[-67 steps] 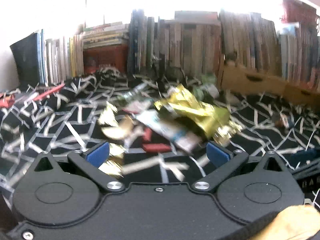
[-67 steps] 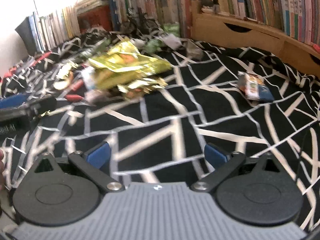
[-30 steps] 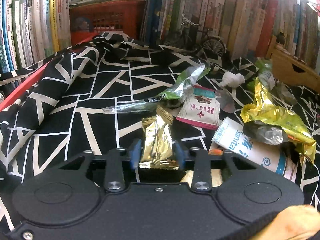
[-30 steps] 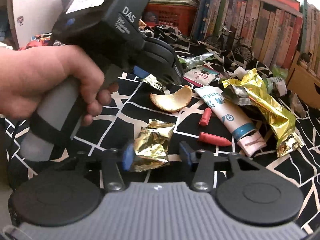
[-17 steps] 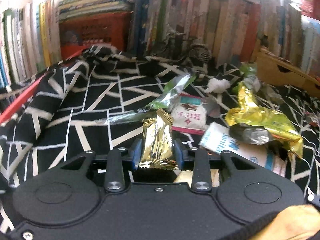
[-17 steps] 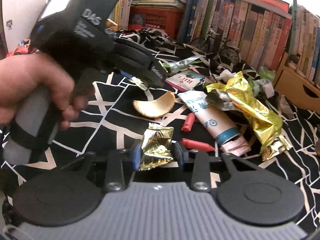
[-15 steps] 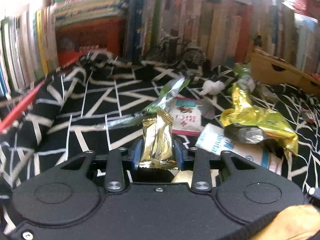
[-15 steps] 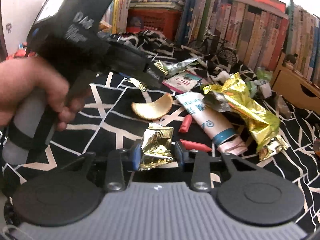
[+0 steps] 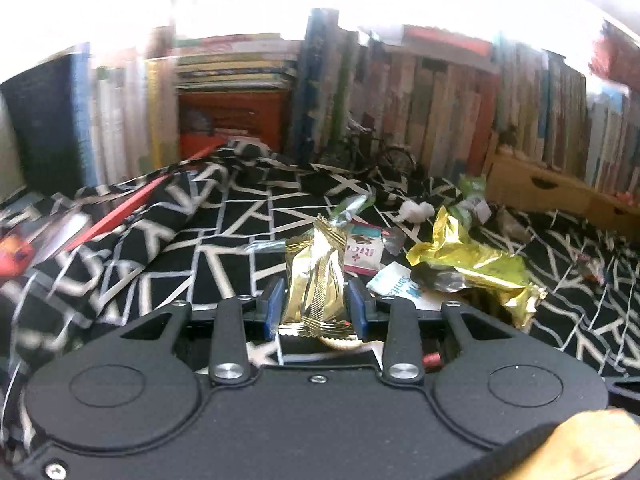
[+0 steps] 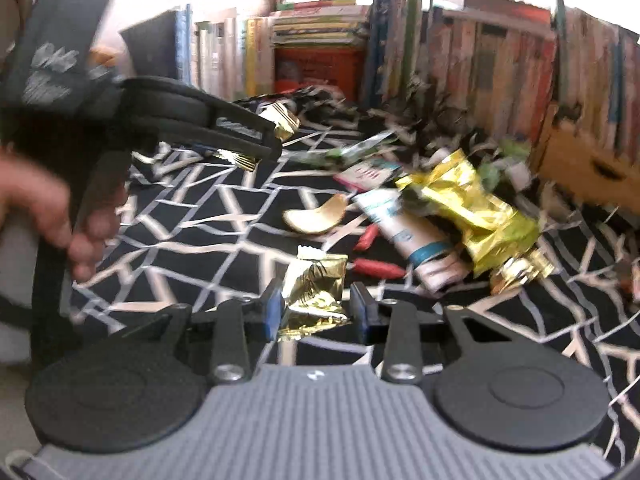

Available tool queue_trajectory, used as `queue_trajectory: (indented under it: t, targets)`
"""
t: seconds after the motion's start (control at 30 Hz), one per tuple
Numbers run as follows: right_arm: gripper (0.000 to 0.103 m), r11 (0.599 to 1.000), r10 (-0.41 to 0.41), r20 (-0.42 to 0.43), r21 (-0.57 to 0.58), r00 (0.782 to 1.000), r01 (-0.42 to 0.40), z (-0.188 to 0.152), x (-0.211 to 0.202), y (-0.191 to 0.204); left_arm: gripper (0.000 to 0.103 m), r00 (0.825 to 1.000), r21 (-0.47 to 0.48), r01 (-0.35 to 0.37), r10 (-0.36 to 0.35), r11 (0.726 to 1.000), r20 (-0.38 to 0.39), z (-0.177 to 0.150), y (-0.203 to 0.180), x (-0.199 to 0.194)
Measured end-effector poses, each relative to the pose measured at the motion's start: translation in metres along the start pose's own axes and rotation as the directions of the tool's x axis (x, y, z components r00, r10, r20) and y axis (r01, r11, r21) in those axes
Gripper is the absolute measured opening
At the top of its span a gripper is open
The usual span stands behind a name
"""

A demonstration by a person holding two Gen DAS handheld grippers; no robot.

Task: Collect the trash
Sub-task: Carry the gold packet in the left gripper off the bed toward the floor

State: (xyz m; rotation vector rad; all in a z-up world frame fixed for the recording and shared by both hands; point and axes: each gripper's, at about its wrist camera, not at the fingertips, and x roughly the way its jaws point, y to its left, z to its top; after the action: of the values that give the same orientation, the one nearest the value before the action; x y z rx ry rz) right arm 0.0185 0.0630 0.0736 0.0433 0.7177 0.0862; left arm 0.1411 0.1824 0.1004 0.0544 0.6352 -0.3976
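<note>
My left gripper (image 9: pixel 316 309) is shut on a gold snack packet (image 9: pixel 316 276) that stands upright between the blue pads, lifted off the black-and-white cloth (image 9: pixel 224 216). My right gripper (image 10: pixel 317 311) is shut on a crumpled gold wrapper (image 10: pixel 316 292), also raised. In the right wrist view the left gripper (image 10: pixel 268 144) hangs at upper left in a person's hand (image 10: pixel 44 204), with the gold packet (image 10: pixel 284 122) sticking out of it. More trash lies beyond: a big yellow bag (image 10: pixel 468 208), a white tube (image 10: pixel 412 236), a curved peel (image 10: pixel 316 216), red pieces (image 10: pixel 376 268) and a pink sachet (image 9: pixel 362 252).
Rows of books and an orange crate (image 9: pixel 236 120) wall off the back. A wooden drawer box (image 9: pixel 540 192) stands at the right, with a small model bicycle (image 9: pixel 380 152) before the books. A white tissue (image 9: pixel 416 210) and a green-silver wrapper (image 9: pixel 352 206) lie near the pile.
The right jaws closed onto the crumpled wrapper and lifted it. The left gripper rose and pulled back with its gold packet; the trash pile looks lower and farther in both views.
</note>
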Motion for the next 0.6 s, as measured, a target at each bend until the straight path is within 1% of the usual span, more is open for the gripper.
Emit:
queue_trajectory:
  t: [0.1, 0.2, 0.3, 0.4, 0.47, 0.6]
  targets:
    - [0.042, 0.996, 0.046, 0.02, 0.079, 0.999, -0.048, 0.0, -0.022, -0.008, 0.033, 1.0, -0.035, -0.023, 0.024, 0.999, 0.013, -0.01, 0.003, -0.032]
    - [0.042, 0.996, 0.051, 0.037, 0.073, 0.998, -0.054, -0.001, -0.041, -0.01, 0.032, 0.998, -0.039, -0.044, 0.046, 0.998, 0.036, -0.022, 0.008, -0.065]
    - [0.042, 0.996, 0.05, 0.055, 0.074, 0.997, -0.054, -0.002, -0.056, -0.012, 0.032, 0.998, -0.01, -0.053, 0.054, 0.999, 0.041, -0.036, 0.014, -0.092]
    - [0.042, 0.995, 0.041, 0.072, 0.083, 0.997, -0.047, -0.008, -0.069, -0.009, 0.032, 0.999, 0.001, -0.047, 0.047, 0.999, 0.022, -0.051, 0.023, -0.115]
    - [0.042, 0.996, 0.035, 0.075, 0.081, 0.997, -0.041, -0.014, -0.076, -0.002, 0.032, 0.998, -0.001, -0.057, 0.057, 0.998, 0.011, -0.062, 0.032, -0.13]
    - [0.042, 0.996, 0.04, 0.07, 0.078, 0.997, -0.046, -0.025, -0.089, 0.018, 0.032, 0.997, -0.044, -0.073, 0.072, 0.996, -0.013, -0.082, 0.054, -0.154]
